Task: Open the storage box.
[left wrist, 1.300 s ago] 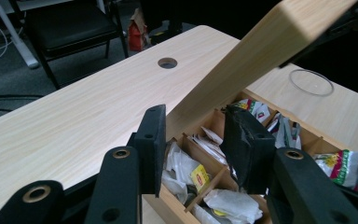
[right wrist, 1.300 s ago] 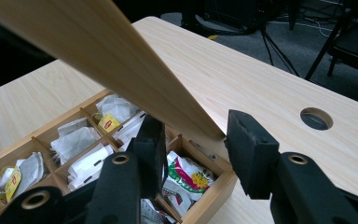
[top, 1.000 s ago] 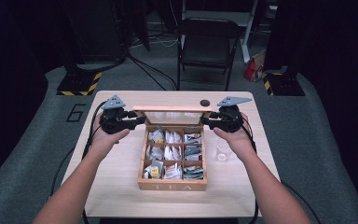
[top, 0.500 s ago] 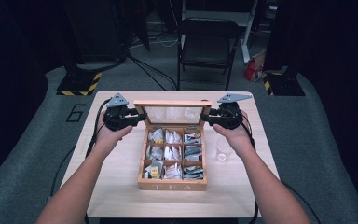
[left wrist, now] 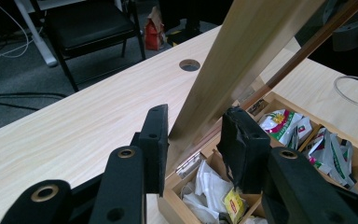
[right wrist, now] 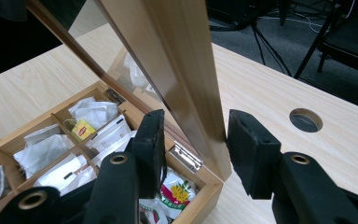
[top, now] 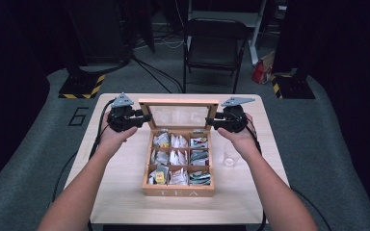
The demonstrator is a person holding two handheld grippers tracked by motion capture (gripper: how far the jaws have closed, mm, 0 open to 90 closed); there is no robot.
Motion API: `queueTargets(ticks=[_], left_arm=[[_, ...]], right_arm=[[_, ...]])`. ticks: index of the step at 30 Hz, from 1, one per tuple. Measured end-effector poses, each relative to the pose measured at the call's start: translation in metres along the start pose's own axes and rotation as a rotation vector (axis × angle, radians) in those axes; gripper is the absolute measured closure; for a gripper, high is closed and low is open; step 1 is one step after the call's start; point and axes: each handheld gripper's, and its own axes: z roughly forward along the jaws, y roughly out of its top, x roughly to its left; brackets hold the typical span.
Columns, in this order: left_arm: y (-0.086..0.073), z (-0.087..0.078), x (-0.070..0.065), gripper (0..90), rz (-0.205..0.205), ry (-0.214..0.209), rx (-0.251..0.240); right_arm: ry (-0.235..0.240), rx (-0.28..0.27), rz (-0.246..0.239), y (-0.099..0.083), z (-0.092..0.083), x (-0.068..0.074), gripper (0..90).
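A wooden tea box [top: 179, 192] stands in the middle of the table, its compartments full of tea bags [top: 178, 156]. Its glass-paned lid [top: 179, 115] is raised steeply on the rear hinges. My left gripper [top: 147, 117] clamps the lid's left frame edge; its jaws have just been closing on that edge [left wrist: 196, 126]. My right gripper [top: 211, 121] is shut on the lid's right frame edge [right wrist: 198, 130], and both pads touch the wood. A hand holds each gripper.
A clear glass cup [top: 230, 159] stands on the table just right of the box. A round cable hole [right wrist: 306, 120] lies in the tabletop behind the lid. A black folding chair [top: 214, 43] stands beyond the far edge.
The lid has swung further up and back between the two grippers, so more of its glass face shows. Both hands rose slightly with it.
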Motion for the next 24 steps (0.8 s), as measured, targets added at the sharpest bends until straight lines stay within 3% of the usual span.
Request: queueTargets(ticks=[11, 24], left_arm=[[0.003, 0.005, 0.006, 63.1, -0.016, -0.005, -0.004], [0.001, 0.01, 0.014, 62.9, -0.057, -0.023, -0.014]], right_arm=[[0.0, 0.002, 0.032, -0.002, 0.011, -0.009, 60.2], [-0.013, 0.01, 0.025, 0.002, 0.014, -0.011, 62.2]])
